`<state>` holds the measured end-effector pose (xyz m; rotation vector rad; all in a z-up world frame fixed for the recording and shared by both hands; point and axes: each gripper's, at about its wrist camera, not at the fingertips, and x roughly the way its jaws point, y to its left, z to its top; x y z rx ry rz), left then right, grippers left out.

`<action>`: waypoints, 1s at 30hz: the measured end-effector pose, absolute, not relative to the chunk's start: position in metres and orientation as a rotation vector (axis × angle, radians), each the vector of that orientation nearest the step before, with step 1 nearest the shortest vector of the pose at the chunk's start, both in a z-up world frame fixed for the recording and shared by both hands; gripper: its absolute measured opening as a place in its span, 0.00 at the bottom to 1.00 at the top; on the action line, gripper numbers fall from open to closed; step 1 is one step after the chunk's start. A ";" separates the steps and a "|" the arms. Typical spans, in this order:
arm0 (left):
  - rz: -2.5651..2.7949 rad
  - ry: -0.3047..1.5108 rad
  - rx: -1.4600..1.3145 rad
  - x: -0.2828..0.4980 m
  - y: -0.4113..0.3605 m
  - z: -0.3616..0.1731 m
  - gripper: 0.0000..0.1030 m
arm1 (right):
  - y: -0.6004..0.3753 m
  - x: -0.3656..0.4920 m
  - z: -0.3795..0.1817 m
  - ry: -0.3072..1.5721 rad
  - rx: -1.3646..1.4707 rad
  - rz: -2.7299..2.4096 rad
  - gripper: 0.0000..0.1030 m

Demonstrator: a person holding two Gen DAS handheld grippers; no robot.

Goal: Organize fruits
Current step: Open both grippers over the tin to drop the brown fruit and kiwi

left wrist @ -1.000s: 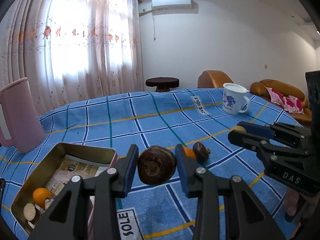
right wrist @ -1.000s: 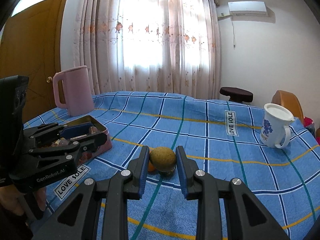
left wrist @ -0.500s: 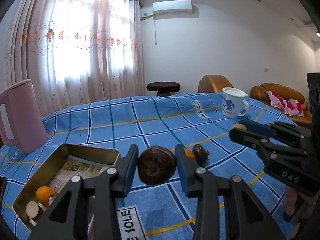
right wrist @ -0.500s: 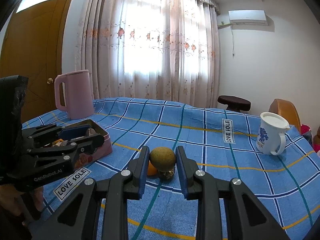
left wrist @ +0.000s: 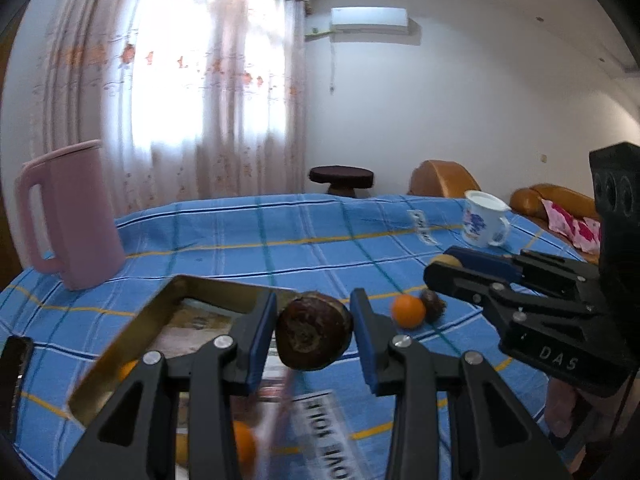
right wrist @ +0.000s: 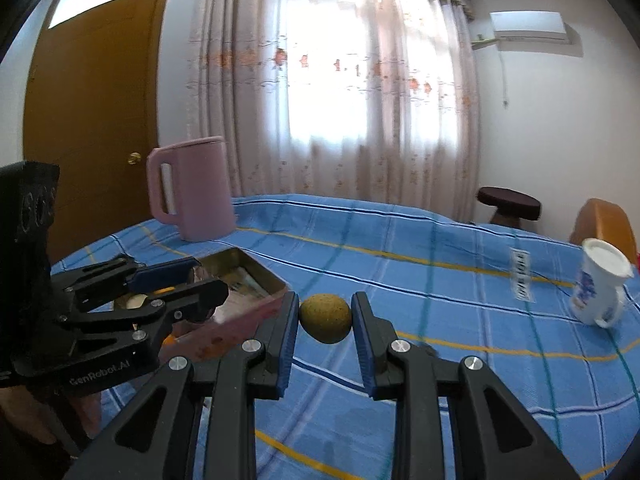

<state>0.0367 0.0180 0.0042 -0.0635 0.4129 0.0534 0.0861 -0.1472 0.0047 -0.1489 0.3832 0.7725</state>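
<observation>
My left gripper (left wrist: 314, 336) is shut on a dark brown round fruit (left wrist: 314, 334), held above the near edge of a gold tin tray (left wrist: 120, 344). An orange fruit (left wrist: 244, 446) lies in the tray below my fingers. On the blue checked cloth to the right lie a small orange (left wrist: 408, 311) and a dark fruit (left wrist: 433, 306). My right gripper (right wrist: 325, 322) is shut on a yellow-green round fruit (right wrist: 325, 318), held over the cloth just right of the tray (right wrist: 256, 276). Each gripper shows from the side in the other's view, the right gripper (left wrist: 444, 266) and the left gripper (right wrist: 196, 280).
A pink jug (left wrist: 70, 216) stands behind the tray at the far left. A white mug with blue print (left wrist: 484, 220) sits at the far right of the table. Brown sofas and a dark stool stand beyond the table. A dark phone (left wrist: 14, 376) lies at the left edge.
Both grippers have moved left with their fruits, a little higher. The tray and jug have shifted toward the middle of each view; the loose orange and dark fruit now lie right of my left gripper.
</observation>
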 end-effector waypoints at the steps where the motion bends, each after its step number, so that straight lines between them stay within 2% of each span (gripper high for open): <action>1: 0.063 0.416 -0.066 0.036 0.025 0.005 0.38 | -0.139 0.086 0.007 0.386 -0.149 0.791 0.28; 12: 0.183 0.494 -0.152 0.039 0.114 -0.003 0.38 | -0.061 0.082 0.000 0.424 -0.211 0.896 0.28; 26: 0.204 0.591 -0.145 0.058 0.132 -0.021 0.39 | -0.019 0.097 -0.028 0.564 -0.262 0.891 0.28; 28: 0.212 0.585 -0.146 0.058 0.132 -0.019 0.52 | -0.020 0.095 -0.028 0.564 -0.264 0.890 0.34; 30: 0.222 0.564 -0.143 0.055 0.130 -0.016 0.64 | -0.022 0.093 -0.026 0.551 -0.279 0.867 0.60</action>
